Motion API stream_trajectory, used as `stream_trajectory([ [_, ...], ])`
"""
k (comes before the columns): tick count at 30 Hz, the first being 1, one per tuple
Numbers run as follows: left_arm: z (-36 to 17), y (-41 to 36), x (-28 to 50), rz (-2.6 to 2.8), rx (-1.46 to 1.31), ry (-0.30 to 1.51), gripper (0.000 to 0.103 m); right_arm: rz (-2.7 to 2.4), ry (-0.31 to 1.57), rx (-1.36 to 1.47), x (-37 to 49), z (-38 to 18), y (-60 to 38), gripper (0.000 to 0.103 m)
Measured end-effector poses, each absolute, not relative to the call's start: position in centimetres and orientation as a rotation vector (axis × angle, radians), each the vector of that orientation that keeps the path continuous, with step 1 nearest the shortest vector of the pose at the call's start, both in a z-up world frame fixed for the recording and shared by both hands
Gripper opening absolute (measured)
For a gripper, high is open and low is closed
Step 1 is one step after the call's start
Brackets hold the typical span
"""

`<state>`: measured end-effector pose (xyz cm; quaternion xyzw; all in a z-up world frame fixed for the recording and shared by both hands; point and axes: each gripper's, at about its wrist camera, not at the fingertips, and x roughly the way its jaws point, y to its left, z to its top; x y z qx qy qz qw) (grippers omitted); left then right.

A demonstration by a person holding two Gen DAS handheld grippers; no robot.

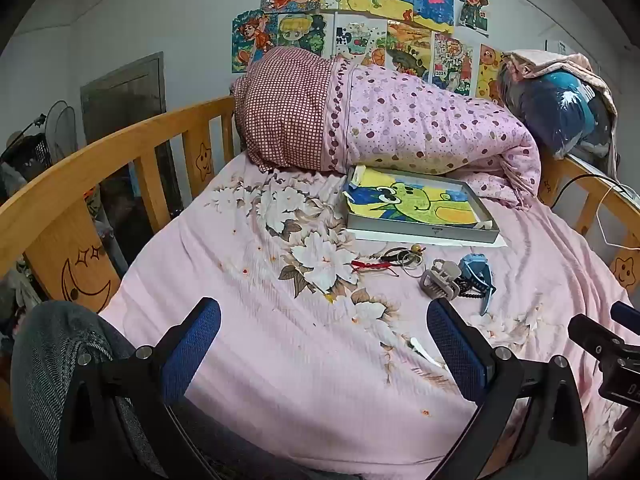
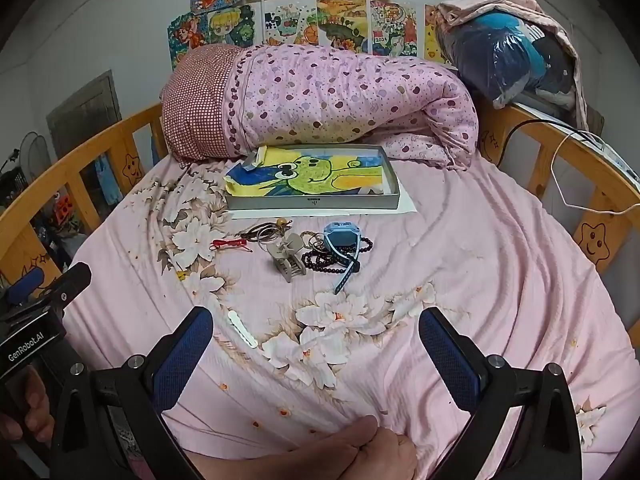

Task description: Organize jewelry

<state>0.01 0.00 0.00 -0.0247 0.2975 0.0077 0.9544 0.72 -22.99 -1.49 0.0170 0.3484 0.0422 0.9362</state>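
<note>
Jewelry lies in a loose pile on the pink bed sheet: a blue watch (image 2: 340, 246) (image 1: 478, 274), a grey hair claw (image 2: 288, 260) (image 1: 440, 278), dark bead bracelets (image 2: 324, 262), rings and cords (image 2: 268, 232) (image 1: 404, 258), and a red string (image 2: 229, 243) (image 1: 370, 266). A shallow grey box (image 2: 312, 202) (image 1: 424, 232) lined with a frog drawing sits just behind them. A white clip (image 2: 242, 328) lies nearer. My left gripper (image 1: 324, 344) and right gripper (image 2: 316, 344) are both open and empty, well short of the pile.
A rolled pink dotted quilt (image 2: 340, 100) lies behind the box. Wooden bed rails (image 1: 80, 168) (image 2: 580, 184) run along both sides, with cables on the right rail. A bare foot (image 2: 352, 452) rests at the near edge.
</note>
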Motion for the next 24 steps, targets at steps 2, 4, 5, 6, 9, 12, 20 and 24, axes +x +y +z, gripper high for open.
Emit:
stream_trajectory([
  [2,0.0,0.0,0.01,0.017,-0.05,0.604,0.101,0.084,0.715,0.037,0.73,-1.46,-23.03,0.103],
  [4,-0.01,0.0,0.04,0.017,-0.05,0.604,0.101,0.083,0.717,0.041,0.75,-1.42,-23.11,0.103],
  [5,-0.01,0.0,0.05,0.017,-0.05,0.604,0.101,0.082,0.718,0.042,0.76,-1.39,-23.15,0.103],
  [6,-0.01,-0.01,0.07,0.016,-0.05,0.604,0.101,0.085,0.711,0.032,0.69,-1.38,-22.99,0.103],
  [9,0.0,0.0,0.0,0.016,-0.05,0.603,0.101,0.087,0.711,0.034,0.68,-1.36,-22.99,0.103],
  [12,-0.02,0.01,0.02,0.016,-0.05,0.603,0.101,0.088,0.712,0.033,0.7,-1.36,-22.91,0.103],
  [20,0.0,0.0,0.0,0.016,-0.049,0.602,0.101,0.086,0.711,0.035,0.68,-1.33,-22.97,0.103],
  [24,0.0,0.0,0.0,0.016,-0.049,0.602,0.101,0.087,0.711,0.035,0.69,-1.34,-23.0,0.103],
])
